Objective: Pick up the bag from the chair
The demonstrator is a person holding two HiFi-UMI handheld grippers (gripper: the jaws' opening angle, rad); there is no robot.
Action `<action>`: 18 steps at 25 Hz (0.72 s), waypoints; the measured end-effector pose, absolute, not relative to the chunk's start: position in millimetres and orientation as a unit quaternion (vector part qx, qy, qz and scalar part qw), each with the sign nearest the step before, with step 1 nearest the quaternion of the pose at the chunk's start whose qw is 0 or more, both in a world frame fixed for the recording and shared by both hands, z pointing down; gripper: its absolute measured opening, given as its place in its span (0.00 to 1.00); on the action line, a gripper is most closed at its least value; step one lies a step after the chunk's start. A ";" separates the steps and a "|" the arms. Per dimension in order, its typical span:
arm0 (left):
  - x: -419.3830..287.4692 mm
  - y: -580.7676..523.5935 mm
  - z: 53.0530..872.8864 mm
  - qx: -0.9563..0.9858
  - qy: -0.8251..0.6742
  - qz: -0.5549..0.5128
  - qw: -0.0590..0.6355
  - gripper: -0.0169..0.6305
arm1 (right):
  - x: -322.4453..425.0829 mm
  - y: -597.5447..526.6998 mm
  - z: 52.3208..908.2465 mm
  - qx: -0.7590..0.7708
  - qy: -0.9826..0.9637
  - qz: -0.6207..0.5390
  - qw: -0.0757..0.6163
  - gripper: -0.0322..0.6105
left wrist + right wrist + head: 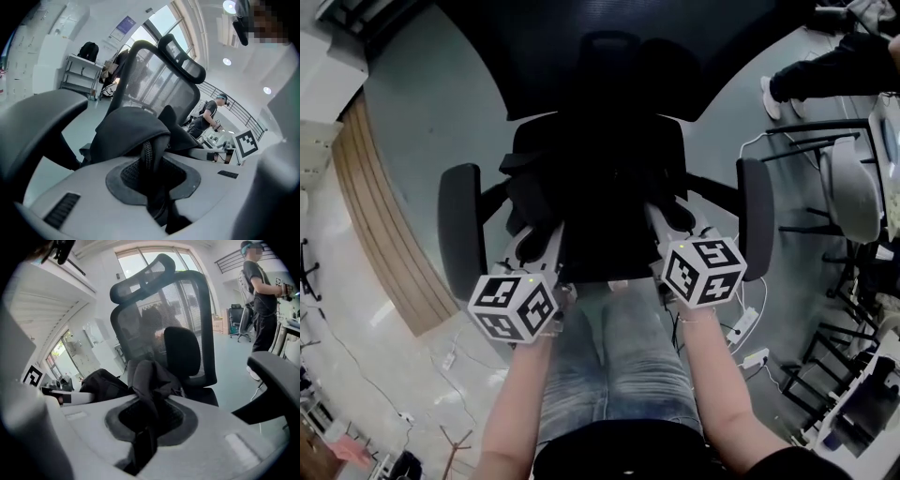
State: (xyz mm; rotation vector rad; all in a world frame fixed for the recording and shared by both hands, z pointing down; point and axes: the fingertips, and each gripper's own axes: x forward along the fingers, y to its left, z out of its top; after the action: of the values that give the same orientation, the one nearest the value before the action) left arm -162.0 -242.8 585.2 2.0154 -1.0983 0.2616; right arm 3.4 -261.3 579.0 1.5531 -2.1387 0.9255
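Note:
A black bag (591, 187) lies on the seat of a black mesh office chair (459, 225), dark and hard to tell from the seat in the head view. My left gripper (539, 242) is at the bag's front left, my right gripper (677, 223) at its front right. In the left gripper view the jaws (152, 176) are shut on a fold of the bag (129, 131) with a zipper running through it. The right gripper (145, 423) is shut on another bunched black fold of the bag (152, 376). The chair's back and headrest (159, 301) rise behind it.
The chair's armrests (757, 216) flank both grippers. Another chair (853, 187) and desk frames stand at the right. Power strips and cables (745, 328) lie on the floor by my right leg. One person stands beyond the chair (260, 291), another at the top right (825, 75).

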 end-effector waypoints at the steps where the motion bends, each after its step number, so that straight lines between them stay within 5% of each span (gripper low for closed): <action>1: -162.4 -242.5 576.9 0.800 -0.434 0.102 0.401 0.15 | 1.3 -260.0 571.1 0.547 -0.753 0.328 0.164 0.13; 18: -155.4 -247.2 420.4 0.843 -0.416 0.054 0.337 0.14 | -0.9 -253.8 407.2 0.521 -0.799 0.284 0.096 0.13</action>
State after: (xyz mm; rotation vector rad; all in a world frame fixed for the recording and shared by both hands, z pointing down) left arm -155.4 -247.2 420.4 2.1967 -1.0856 0.1395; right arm -0.9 -253.8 407.2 1.5449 -2.3679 0.8411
